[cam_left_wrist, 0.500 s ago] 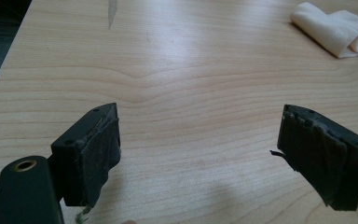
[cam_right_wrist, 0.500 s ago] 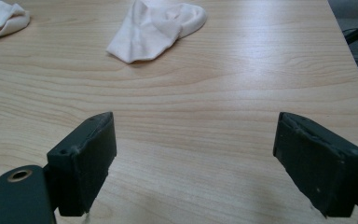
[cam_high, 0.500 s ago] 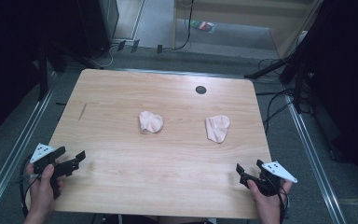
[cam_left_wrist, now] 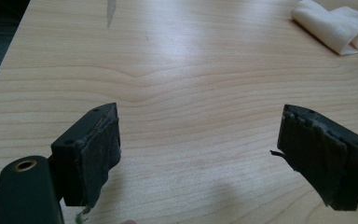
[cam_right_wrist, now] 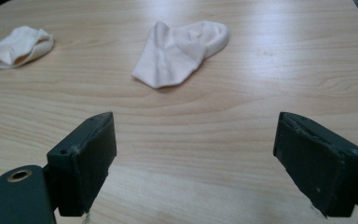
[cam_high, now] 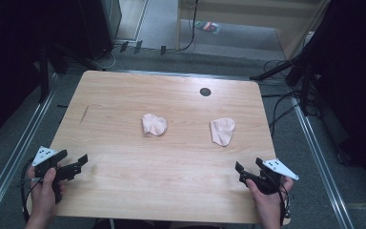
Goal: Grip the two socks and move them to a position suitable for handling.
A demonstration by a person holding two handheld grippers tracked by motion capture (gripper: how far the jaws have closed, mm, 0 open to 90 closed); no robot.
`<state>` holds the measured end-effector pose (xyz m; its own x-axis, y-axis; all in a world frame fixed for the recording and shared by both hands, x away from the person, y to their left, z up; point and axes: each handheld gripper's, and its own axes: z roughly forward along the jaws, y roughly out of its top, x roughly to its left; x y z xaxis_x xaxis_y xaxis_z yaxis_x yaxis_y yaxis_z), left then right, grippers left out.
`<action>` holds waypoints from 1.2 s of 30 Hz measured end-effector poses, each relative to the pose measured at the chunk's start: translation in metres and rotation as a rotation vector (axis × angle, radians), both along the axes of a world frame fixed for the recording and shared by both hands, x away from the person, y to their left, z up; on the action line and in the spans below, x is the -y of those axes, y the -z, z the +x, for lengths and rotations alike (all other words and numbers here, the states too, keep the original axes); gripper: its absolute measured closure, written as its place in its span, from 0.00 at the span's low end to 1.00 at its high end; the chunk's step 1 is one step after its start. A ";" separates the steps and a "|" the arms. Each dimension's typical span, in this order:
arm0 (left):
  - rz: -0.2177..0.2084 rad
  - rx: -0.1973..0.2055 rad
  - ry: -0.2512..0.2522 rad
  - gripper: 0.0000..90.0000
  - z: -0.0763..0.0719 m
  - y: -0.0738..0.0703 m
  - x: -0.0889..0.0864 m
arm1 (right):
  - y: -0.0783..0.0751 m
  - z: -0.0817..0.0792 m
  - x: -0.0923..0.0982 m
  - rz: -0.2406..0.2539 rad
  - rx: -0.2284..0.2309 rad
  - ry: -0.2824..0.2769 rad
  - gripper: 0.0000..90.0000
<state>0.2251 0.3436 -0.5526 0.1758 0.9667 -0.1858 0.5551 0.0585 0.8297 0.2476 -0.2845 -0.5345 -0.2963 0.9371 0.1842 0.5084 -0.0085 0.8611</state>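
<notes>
Two crumpled pale pink socks lie apart on the wooden table (cam_high: 171, 162). One sock (cam_high: 153, 125) is near the middle, the other sock (cam_high: 222, 130) to its right. My left gripper (cam_high: 74, 157) is open over the table's front left corner, held by a hand, well short of both socks. In the left gripper view the left gripper (cam_left_wrist: 198, 140) has nothing between its jaws, and the middle sock (cam_left_wrist: 335, 28) lies far off at the top right. My right gripper (cam_high: 249, 165) is open near the front right edge. Ahead of the empty right gripper (cam_right_wrist: 193, 149) lie the nearer sock (cam_right_wrist: 182, 51) and the farther sock (cam_right_wrist: 18, 46).
A dark round hole (cam_high: 205, 91) sits in the tabletop near its far edge, and a thin dark mark (cam_high: 85, 113) is on the left side. Metal rails (cam_high: 314, 143) run along both sides of the table. Cables (cam_high: 281, 102) lie on the floor beyond.
</notes>
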 end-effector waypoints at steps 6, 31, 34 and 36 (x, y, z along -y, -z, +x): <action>-0.004 0.001 0.002 0.15 0.000 0.000 0.000 | -0.011 0.006 -0.010 -0.002 0.004 -0.012 0.15; -0.008 0.001 0.002 0.15 0.000 0.000 0.000 | -0.040 0.073 -0.048 -0.035 0.028 -0.032 0.18; -0.007 0.002 0.003 0.15 0.000 0.000 0.000 | -0.040 0.078 -0.050 -0.036 0.023 -0.031 0.19; -0.009 0.001 0.002 0.15 0.000 0.000 -0.001 | -0.041 0.086 -0.052 -0.036 0.018 -0.029 0.19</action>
<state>0.2248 0.3441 -0.5526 0.1782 0.9646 -0.1944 0.5543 0.0648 0.8298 0.3334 -0.2322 -0.4937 -0.3268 0.9339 0.1454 0.4927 0.0371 0.8694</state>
